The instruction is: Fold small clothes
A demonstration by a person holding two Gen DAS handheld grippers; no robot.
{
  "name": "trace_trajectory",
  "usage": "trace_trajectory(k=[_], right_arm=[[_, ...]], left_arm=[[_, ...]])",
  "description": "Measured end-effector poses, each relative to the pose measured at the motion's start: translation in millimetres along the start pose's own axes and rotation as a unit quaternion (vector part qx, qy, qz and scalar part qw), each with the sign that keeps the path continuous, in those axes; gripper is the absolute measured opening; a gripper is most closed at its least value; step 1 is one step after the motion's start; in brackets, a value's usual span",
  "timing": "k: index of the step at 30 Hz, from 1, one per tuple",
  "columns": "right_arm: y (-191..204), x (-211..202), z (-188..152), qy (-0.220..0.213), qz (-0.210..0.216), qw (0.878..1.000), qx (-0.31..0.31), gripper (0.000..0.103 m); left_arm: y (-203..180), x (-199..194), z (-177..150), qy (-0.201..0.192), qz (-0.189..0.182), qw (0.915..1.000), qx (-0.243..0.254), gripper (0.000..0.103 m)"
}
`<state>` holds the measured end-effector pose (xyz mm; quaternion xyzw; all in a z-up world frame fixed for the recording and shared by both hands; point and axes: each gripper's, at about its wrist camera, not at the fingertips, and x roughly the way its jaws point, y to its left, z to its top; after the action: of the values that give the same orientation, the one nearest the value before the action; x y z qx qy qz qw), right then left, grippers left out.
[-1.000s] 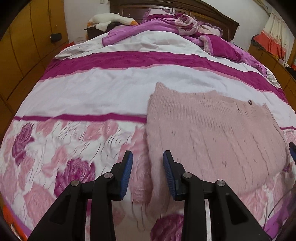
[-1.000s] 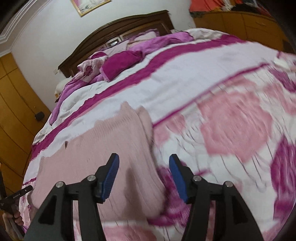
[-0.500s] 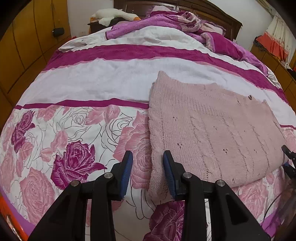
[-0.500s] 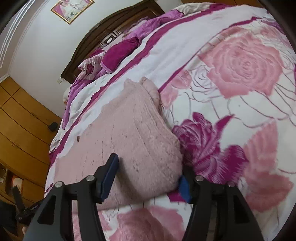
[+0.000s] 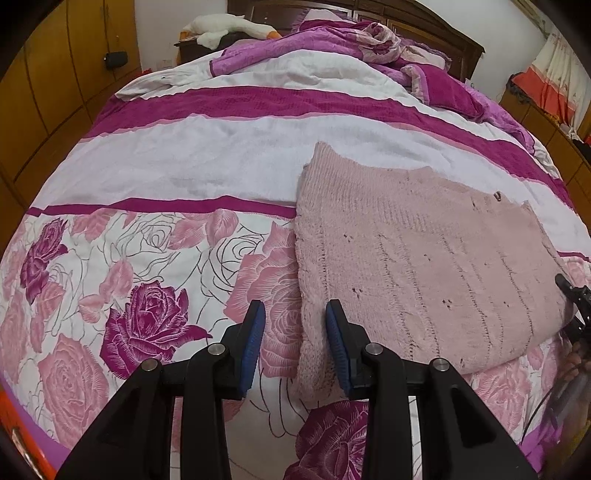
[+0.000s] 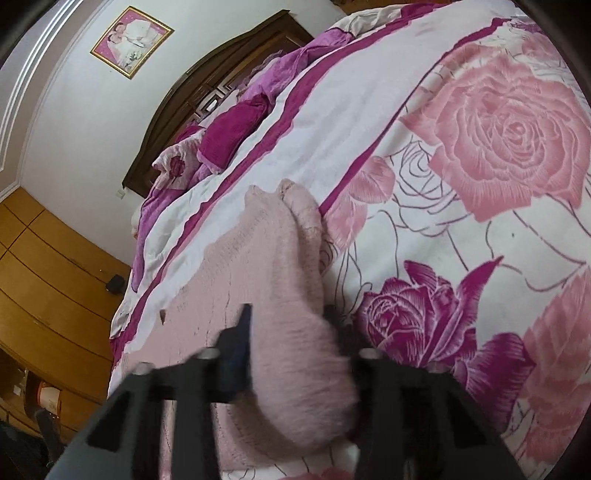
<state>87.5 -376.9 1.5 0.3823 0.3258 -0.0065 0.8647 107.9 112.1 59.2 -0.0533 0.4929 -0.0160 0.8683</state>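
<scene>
Soft, even indoor light, no hard shadows, no glare. Left wrist view sharp. Right wrist view motion-blurred near bottom: fingers [image 6: 236,354] and pink sweater [image 6: 291,350] smeared. Fisheye bends bed [image 5: 221,155]; dark vignette in corners.

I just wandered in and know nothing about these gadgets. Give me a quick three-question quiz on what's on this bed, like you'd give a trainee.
1. True or false: the pink sweater lies on a bare wooden floor.
2. What is bunched between the jaws of the right gripper?
3. The white thing left of the headboard is: A a plush bird, B a lamp, C a kettle.
Key: 1 false, it lies on the floral bedspread. 2 the pink sweater's folded edge; those jaws have just been closing on it. 3 A.
</scene>
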Motion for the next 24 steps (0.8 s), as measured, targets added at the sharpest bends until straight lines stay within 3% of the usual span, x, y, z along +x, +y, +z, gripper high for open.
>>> trace_trajectory(k=[11,24], right_arm=[[69.2,-18.2,14.3,-0.027,0.016,0.997,-0.067,0.026],[225.2,-10.0,-7.1,-0.023,0.034,0.979,-0.199,0.024]], left_arm=[[25.5,-24.0,17.6,-0.007,0.023,0.9997,-0.004,0.012],[73.4,-41.0,14.1,-0.018,0.021,0.9992,-0.027,0.012]])
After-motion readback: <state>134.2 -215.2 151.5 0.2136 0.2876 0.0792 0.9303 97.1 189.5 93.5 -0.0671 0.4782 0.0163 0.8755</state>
